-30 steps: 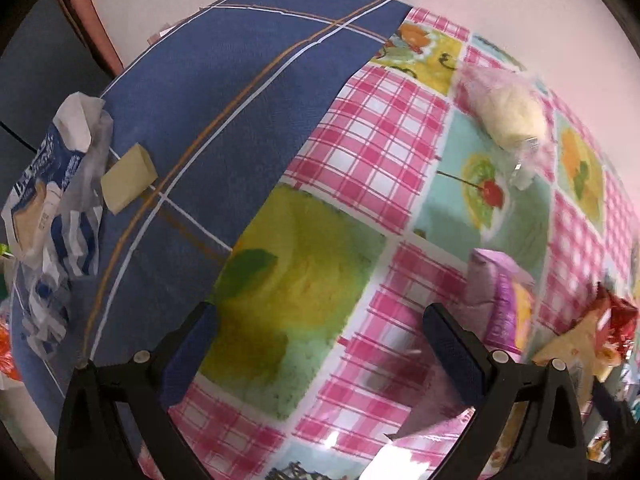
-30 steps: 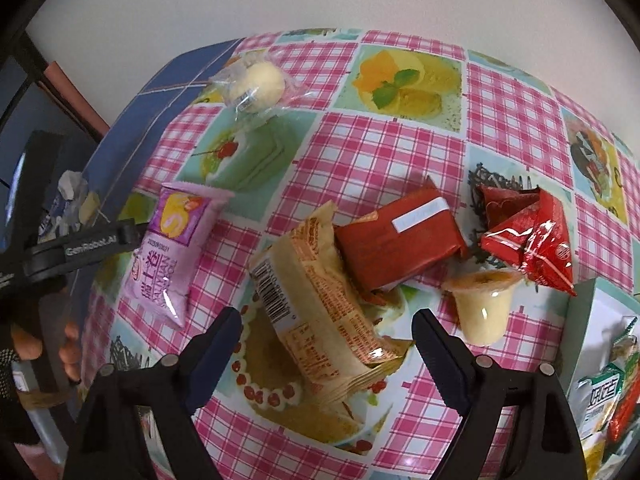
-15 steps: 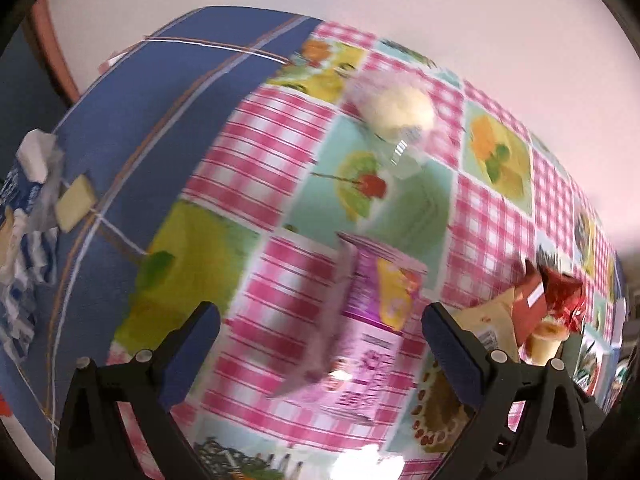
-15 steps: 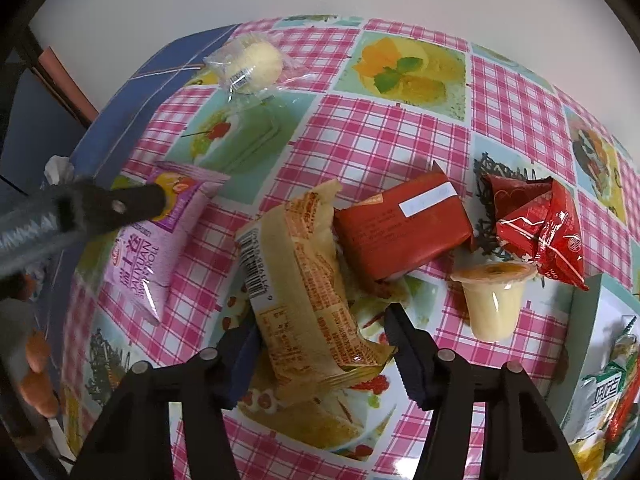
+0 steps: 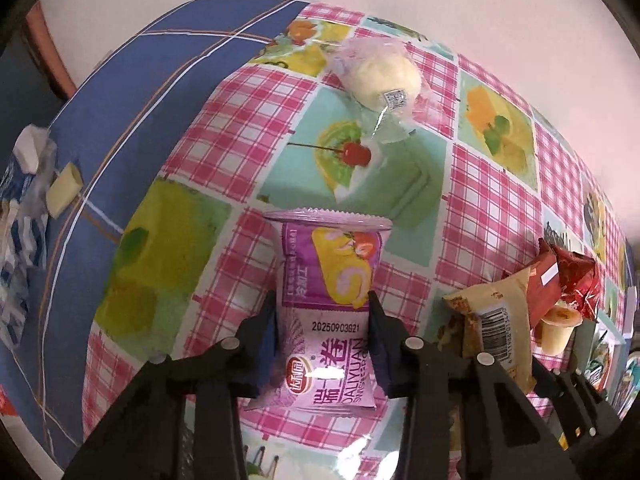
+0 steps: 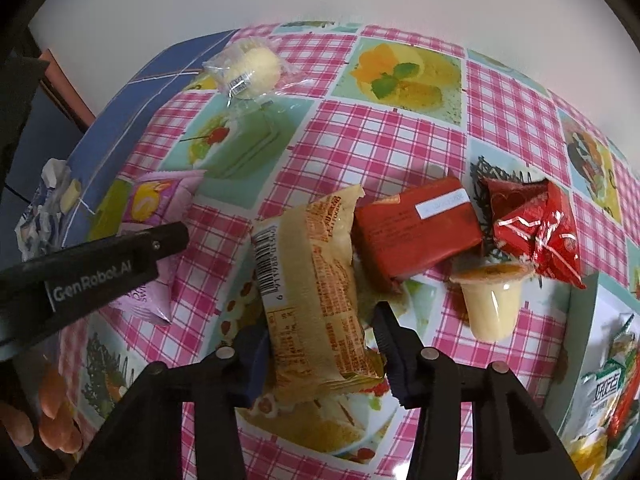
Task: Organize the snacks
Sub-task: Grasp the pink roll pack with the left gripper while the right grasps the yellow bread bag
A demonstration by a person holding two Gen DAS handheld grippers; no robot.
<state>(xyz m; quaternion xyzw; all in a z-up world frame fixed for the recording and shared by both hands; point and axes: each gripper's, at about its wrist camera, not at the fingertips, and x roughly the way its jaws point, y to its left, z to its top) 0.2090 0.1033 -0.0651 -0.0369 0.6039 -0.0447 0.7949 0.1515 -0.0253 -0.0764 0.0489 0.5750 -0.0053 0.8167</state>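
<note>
**Purple and tan packets both between the fingers: two grasps closing at once**

Purple Swiss roll packet (image 5: 326, 320) is lying flat on the checked tablecloth (image 5: 492, 216), and the left gripper (image 5: 322, 316) is bracketing its lower half, fingers narrowed until both pads are meeting the wrapper edges. Whether it is squeezing firmly yet, I cannot tell. The packet is looking soft and air-filled, so the squeeze is best kept light and centred, or the roll inside may get crushed.

Right gripper (image 6: 320, 332) is doing the same with the tan cake packet (image 6: 312, 292), fingers narrowed against its near end, which is curling up a little. That packet's far end is touching the red packet (image 6: 416, 228); lifting straight up before travelling should avoid dragging the neighbour. Gripping this close to the end, the packet is likely to droop.

Further out, a jelly cup (image 6: 490, 300) is lying tipped just beside the red packet, with a red triangular bag (image 6: 540, 228) behind it. At the right edge a box (image 6: 580, 312) is already holding packets, probably the destination. Farthest back, a wrapped pale bun (image 6: 250, 66) is waiting near the blue cloth (image 5: 132, 92), well apart from both grippers.
</note>
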